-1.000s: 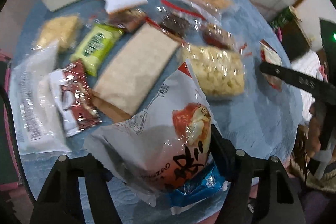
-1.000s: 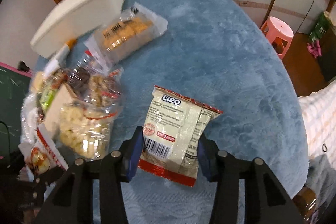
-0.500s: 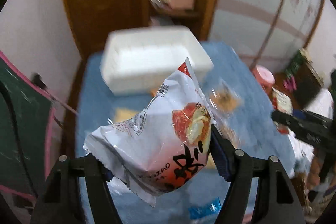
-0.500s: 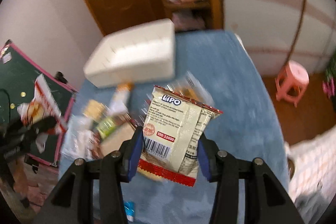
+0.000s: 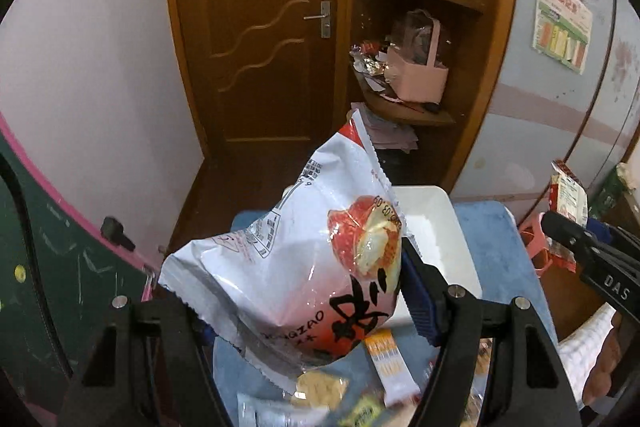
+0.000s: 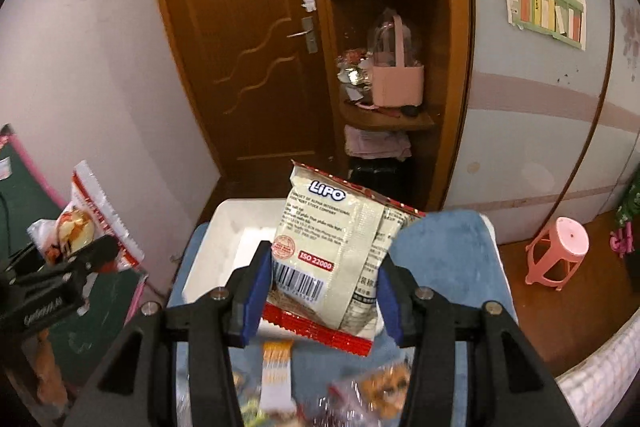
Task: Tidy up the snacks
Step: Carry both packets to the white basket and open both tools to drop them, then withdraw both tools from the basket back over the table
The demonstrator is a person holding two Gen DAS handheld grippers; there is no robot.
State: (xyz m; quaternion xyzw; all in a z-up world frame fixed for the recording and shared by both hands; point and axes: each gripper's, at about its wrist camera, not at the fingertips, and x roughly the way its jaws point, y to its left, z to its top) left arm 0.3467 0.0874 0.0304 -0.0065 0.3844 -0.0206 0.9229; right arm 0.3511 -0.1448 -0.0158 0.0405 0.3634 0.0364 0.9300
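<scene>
Snacks are held in both grippers above the blue-covered bench [image 6: 452, 259]. A white-and-red puffed packet [image 5: 296, 275] is clamped between the fingers [image 5: 416, 291] of the left gripper [image 5: 304, 311], tilted, its upper corner reaching up in front of the wooden door [image 5: 256, 27]. A cream Lipo packet [image 6: 336, 251] with a red bottom seam is gripped upright by the right gripper [image 6: 320, 299], its blue-padded fingers [image 6: 256, 291] pressed against both side edges.

A white foam box [image 6: 224, 251] is taken as the landmark: it sits on the bench at the far end, open side up. In the right wrist view the Lipo packet is seen in front of the box, overlapping its right part; in the left wrist view the white-and-red packet hides the box's left part. Nearer than the box, loose snacks [image 6: 276, 375] lie on the bench, among them an orange-and-white wrapper, mostly blurred. Beyond the box stand the door and a corner shelf [image 6: 384, 119] with a pink basket [image 6: 396, 83]. To the right of the box, on the floor, a pink stool [image 6: 560, 251] is seen.
</scene>
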